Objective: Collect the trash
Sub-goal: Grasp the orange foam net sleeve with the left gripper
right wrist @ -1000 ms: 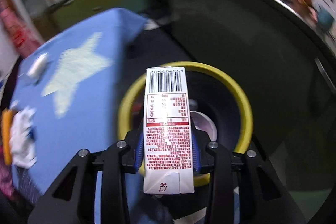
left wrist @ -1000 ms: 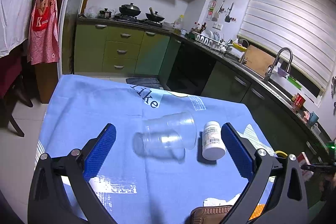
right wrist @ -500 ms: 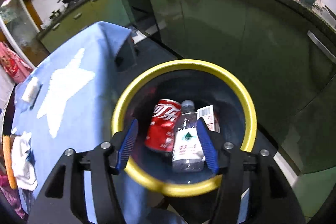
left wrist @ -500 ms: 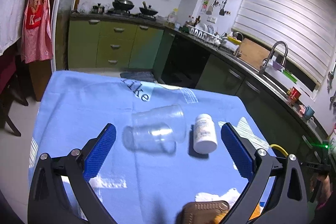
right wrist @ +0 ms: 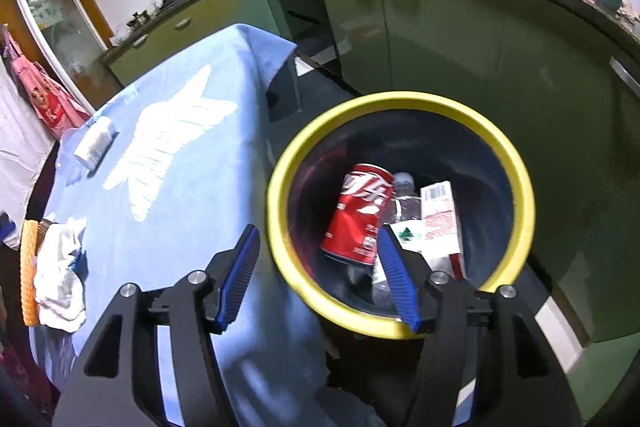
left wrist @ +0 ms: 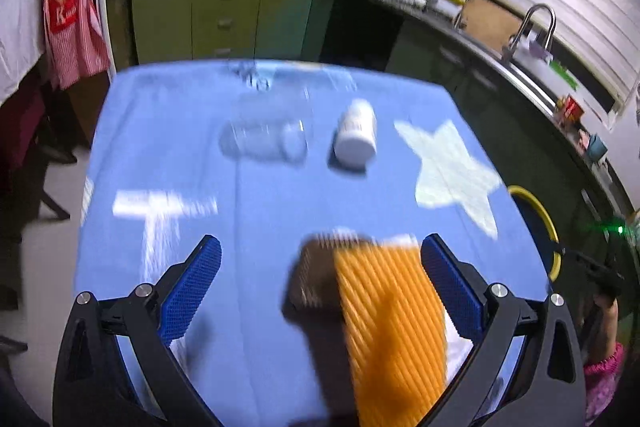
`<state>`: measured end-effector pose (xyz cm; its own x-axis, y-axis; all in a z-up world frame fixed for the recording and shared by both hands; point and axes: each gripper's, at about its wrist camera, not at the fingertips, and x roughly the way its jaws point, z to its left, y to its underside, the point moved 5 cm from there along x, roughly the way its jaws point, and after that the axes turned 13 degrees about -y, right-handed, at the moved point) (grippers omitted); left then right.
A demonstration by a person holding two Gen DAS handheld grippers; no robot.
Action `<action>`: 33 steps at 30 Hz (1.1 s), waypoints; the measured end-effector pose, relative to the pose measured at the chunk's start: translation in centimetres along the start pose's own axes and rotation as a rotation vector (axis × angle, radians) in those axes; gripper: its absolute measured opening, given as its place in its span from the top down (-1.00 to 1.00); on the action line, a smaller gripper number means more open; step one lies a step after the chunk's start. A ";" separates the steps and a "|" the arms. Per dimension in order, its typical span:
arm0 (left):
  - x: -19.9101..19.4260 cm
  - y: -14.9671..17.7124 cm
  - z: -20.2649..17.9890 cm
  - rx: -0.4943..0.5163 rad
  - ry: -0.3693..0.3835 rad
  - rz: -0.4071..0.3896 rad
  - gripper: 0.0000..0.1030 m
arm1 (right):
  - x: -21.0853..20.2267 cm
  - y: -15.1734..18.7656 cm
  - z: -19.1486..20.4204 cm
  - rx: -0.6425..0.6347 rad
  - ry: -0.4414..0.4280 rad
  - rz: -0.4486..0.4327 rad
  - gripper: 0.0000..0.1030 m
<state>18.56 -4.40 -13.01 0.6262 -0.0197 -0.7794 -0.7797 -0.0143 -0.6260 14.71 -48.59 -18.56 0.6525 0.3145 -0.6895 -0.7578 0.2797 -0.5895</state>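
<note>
The right gripper (right wrist: 316, 275) hangs over the near rim of the yellow-rimmed bin (right wrist: 400, 107), its blue jaws spread with nothing between them; they have just been opening. Inside the bin, a red soda can (right wrist: 358, 213) lies at about 10 o'clock from the bin's centre, a clear water bottle (right wrist: 406, 203) just beside it, and a red-and-white carton (right wrist: 440, 219) at 3 o'clock of the can, touching the bottle.

At 9 o'clock of the bin stands the table under a blue cloth (right wrist: 192, 227) printed with a pale star. On it, in the right wrist view, a white pill bottle (right wrist: 94, 141) lies on its side towards 10 o'clock, and a crumpled white tissue (right wrist: 60, 271) sits against an orange strip at the far left edge.

In the left wrist view — blurred — the left gripper (left wrist: 320, 287) points down at the same cloth, jaws spread wide and gripping nothing. Between them, nearer the right-hand jaw, lies an orange ribbed packet (left wrist: 392, 323) with a brown end. Beyond it, at 12 o'clock, the pill bottle lies on its side, and at 11 o'clock lie clear plastic cups (left wrist: 264, 143), tipped over — how many I cannot tell. The bin's yellow rim shows past the table edge at 3 o'clock, next to a hand (left wrist: 604, 323).
</note>
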 end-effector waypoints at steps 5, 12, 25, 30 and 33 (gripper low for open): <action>-0.4 3.2 -1.6 -0.009 0.035 0.093 -0.91 | 0.1 0.1 1.3 -0.043 -0.022 -0.019 -0.19; -0.1 5.8 -4.6 0.069 0.017 0.115 -0.91 | -0.4 0.4 2.1 -0.077 -0.019 -0.040 -0.19; -0.2 5.6 -4.9 0.119 0.003 0.097 -0.25 | -1.1 0.9 1.9 -0.067 -0.012 -0.031 -0.21; -0.3 5.4 -4.7 0.111 0.025 0.087 0.03 | -1.6 0.8 2.3 -0.075 -0.013 -0.043 -0.22; -0.8 5.2 -4.7 0.116 0.045 0.078 0.33 | -2.0 0.9 2.7 -0.077 -0.018 -0.049 -0.22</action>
<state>13.94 -9.19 -15.52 0.5608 -0.0608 -0.8257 -0.8190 0.1050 -0.5640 12.72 -46.54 -16.55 0.6884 0.3189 -0.6514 -0.7227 0.2250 -0.6535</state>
